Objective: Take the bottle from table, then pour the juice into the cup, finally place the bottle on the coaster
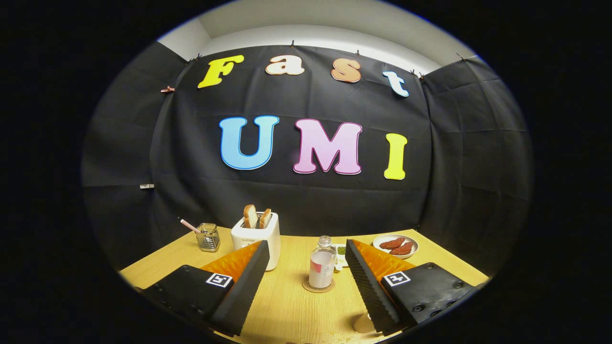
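A small clear bottle (322, 267) with a little pale pink juice in it stands upright on a round cork coaster (318, 287) on the wooden table (291, 310). It is just ahead of my fingers, in line with the gap between them. My gripper (307, 243) is open and wide, with nothing between its fingers, and it does not touch the bottle. Close to the base of the right finger, a pale rounded object (363, 324) peeks out, perhaps the cup; most of it is hidden.
A white toaster (257, 236) with two bread slices stands beyond the left finger. Left of it is a glass holder (208, 237) with a straw. A plate (396, 246) of reddish food sits back right. A small white dish (340, 252) lies behind the bottle.
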Demonstrator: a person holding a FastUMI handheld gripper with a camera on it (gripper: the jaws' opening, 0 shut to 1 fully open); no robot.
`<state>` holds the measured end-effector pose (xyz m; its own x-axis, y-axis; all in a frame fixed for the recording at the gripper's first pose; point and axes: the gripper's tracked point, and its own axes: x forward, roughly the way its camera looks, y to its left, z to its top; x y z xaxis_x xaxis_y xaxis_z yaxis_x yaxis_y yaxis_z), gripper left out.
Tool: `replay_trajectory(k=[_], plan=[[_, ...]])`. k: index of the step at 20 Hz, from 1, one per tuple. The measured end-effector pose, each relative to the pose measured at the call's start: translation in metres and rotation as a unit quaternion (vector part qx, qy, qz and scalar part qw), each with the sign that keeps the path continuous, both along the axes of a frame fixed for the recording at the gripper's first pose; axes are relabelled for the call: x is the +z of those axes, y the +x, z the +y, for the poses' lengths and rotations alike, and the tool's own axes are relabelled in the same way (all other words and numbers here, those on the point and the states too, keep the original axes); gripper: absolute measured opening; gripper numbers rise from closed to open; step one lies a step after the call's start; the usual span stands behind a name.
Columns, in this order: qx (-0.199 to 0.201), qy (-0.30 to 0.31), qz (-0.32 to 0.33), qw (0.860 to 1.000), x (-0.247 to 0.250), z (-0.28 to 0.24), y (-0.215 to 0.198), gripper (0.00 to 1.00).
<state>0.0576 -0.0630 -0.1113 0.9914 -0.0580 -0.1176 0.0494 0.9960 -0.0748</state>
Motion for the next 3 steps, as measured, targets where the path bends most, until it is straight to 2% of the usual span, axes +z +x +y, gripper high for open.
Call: replay_trajectory(k=[3], plan=[[0.003, -0.003, -0.011, 1.0, 0.0097, -0.0044, -0.0033, 0.98]])
